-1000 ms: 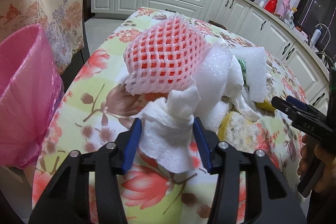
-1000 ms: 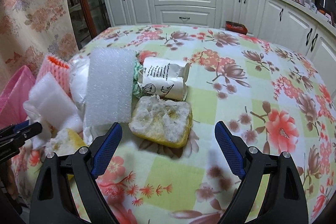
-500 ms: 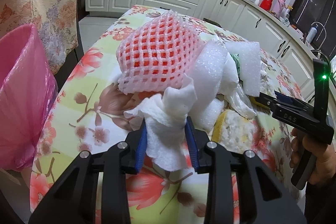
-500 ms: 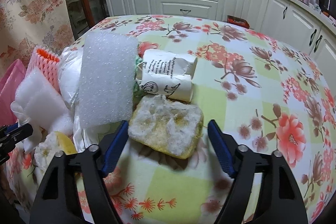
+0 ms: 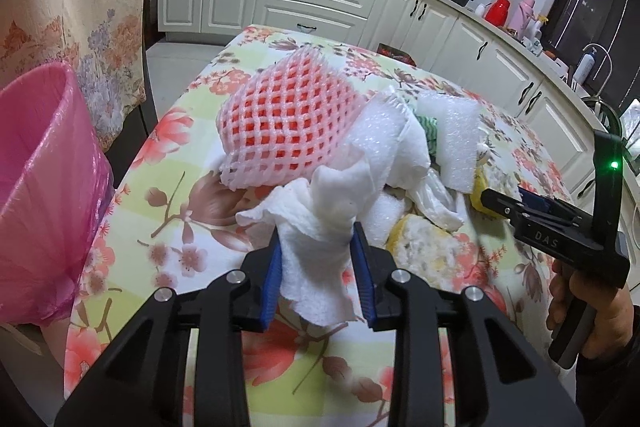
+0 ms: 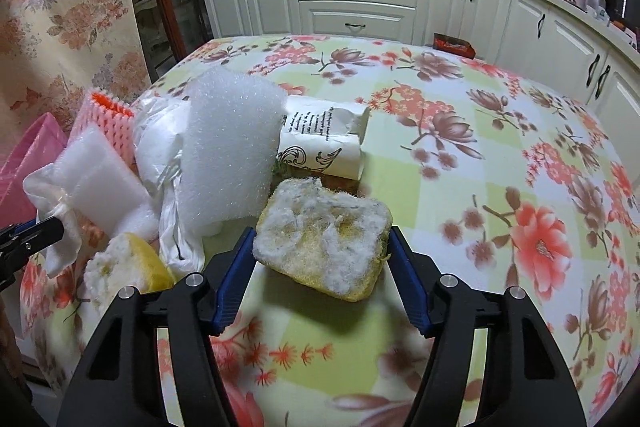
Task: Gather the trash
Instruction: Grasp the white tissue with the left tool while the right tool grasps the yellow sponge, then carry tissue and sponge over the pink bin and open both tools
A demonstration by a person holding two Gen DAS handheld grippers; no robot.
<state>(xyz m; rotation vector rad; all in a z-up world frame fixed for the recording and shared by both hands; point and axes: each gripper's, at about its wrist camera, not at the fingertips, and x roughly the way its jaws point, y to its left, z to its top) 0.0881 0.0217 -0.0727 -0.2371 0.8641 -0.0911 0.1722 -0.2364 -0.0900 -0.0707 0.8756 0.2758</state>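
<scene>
Two grippers are each on a piece of trash at the near edge of the floral tablecloth (image 6: 500, 155). The left gripper (image 5: 318, 263) has its blue pads pinched on a crumpled white tissue (image 5: 320, 227); being limp and nearly weightless, it should hold best at its bunched middle. The right gripper (image 6: 320, 267) has just been closing, with a worn yellow sponge (image 6: 324, 239) between its jaws and the pads at its two short sides. The sponge looks soft, light and squashy, so a hold across its width ought to serve. Behind lie a bubble-foam sheet (image 6: 228, 147), a pink foam fruit net (image 5: 288, 123) and a printed paper cup (image 6: 324, 143). Left of the table stands a pink-lined bin (image 5: 44, 187).
</scene>
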